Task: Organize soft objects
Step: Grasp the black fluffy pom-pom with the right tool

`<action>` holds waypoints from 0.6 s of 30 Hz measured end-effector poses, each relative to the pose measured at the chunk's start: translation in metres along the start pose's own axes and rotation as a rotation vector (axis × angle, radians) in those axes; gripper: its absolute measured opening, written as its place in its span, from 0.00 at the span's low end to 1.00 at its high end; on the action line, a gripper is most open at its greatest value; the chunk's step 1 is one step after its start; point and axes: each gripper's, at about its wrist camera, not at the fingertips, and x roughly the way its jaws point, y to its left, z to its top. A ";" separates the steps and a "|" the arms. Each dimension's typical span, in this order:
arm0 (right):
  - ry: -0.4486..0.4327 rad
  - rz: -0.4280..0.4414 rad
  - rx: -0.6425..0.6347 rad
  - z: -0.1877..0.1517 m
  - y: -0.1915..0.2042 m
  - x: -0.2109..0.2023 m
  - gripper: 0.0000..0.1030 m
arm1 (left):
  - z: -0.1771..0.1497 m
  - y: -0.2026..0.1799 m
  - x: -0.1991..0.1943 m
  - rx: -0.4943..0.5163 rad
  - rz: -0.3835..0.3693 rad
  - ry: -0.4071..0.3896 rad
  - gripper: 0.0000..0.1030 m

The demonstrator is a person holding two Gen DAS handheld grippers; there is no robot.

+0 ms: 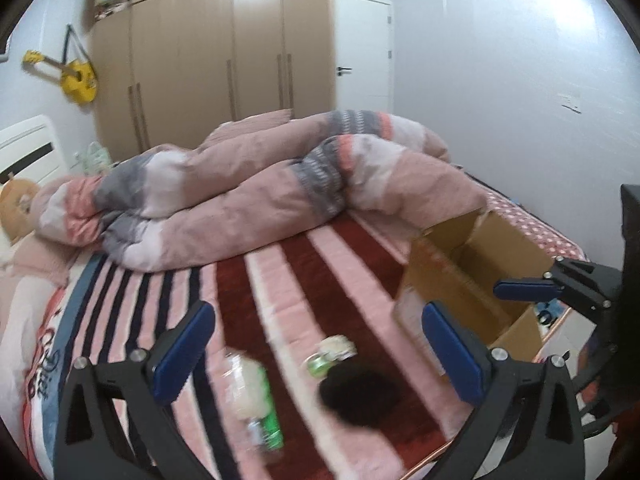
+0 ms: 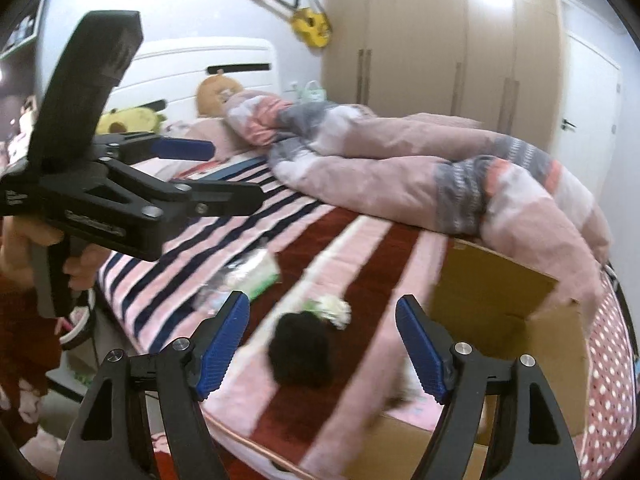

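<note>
Black soft lump (image 2: 301, 353) near the bed's (image 2: 368, 248) front edge: take it first.
Right gripper (image 2: 323, 346) spread empty; left gripper (image 1: 320, 356) too. Drop straight over it, box (image 2: 516, 304) just beside.

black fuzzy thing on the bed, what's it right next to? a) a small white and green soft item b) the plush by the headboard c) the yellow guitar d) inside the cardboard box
a: the black fuzzy thing lies on the striped blanket touching a small white and green soft item, outside the cardboard box.
</note>
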 end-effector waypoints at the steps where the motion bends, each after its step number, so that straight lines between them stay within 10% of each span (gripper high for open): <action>1: 0.007 0.012 -0.007 0.001 0.008 0.005 0.71 | -0.005 0.008 -0.001 -0.006 0.008 0.003 1.00; 18: 0.246 0.020 0.031 -0.048 0.034 0.136 0.71 | -0.105 0.056 0.080 -0.062 -0.071 0.155 1.00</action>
